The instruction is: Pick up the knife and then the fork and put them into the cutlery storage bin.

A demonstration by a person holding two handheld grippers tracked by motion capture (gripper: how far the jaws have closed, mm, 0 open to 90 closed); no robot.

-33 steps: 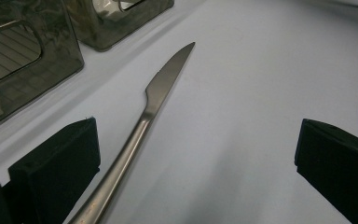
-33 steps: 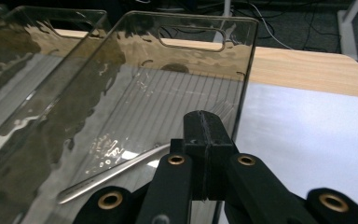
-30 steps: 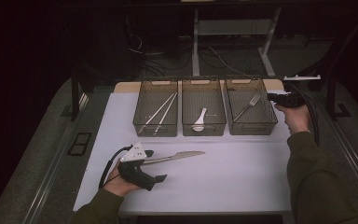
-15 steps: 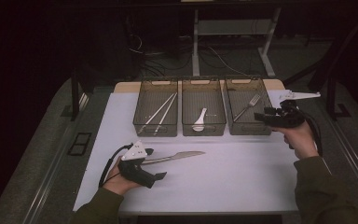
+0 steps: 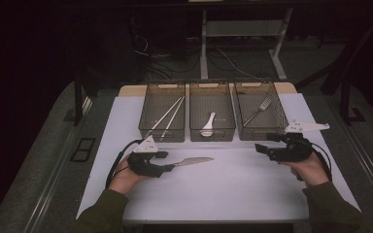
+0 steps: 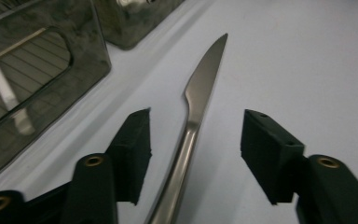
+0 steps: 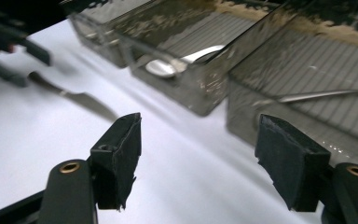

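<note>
While the left gripper [image 5: 167, 162] sits low on the white table [image 5: 233, 194] with jaws apart around the knife [image 5: 193, 161] handle, not clamped, knife flat near the left bin [image 5: 162, 127], the right gripper [image 5: 261, 148] hovers spread wide, empty, before the right bin [image 5: 261, 132]

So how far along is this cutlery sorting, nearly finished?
Probably close. The three bins already hold chopsticks, a spoon and a fork. In hand: the left gripper sits open around the knife, which lies on the table, not yet clamped. The right gripper is open and holds nothing. Left: grasping the knife and binning it.
</note>
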